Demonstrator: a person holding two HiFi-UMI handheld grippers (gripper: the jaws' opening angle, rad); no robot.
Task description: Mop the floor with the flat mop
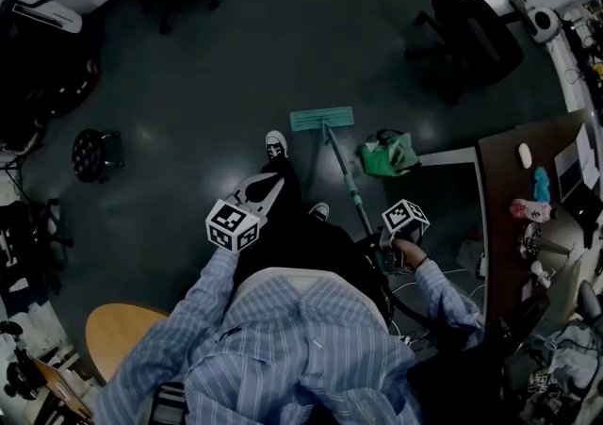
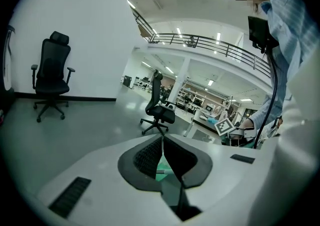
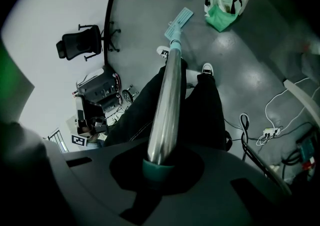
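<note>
The flat mop (image 1: 322,119) rests with its teal head flat on the floor (image 1: 236,65), at 12 o'clock from the person's forward shoe (image 1: 275,144); its handle (image 1: 350,189) runs back from the head toward 5 o'clock, rising to the right gripper (image 1: 382,242). In the right gripper view the metal handle (image 3: 167,89) stands between the jaws of the right gripper (image 3: 155,164); the jaws are clamped on its teal end piece, and the mop head (image 3: 179,22) shows at the far end of the shaft. The left gripper (image 1: 270,187) hangs over the person's legs at 9 o'clock from the handle, apart from it; in the left gripper view the left gripper (image 2: 161,141) has its jaws together at the tips with nothing held between them.

A green bag (image 1: 388,155) sits on the floor at 4 o'clock from the mop head, just beside the handle; a desk (image 1: 509,211) stands farther out at 3 o'clock.

Progress assessment: the mop is in hand and set on the floor, so the grasp step is complete on one side only; no wet track or sheen boundary can be made out on the dark floor, so the mopped area cannot be determined; the open floor at 12 o'clock and 10 o'clock probably remains to be covered.
</note>
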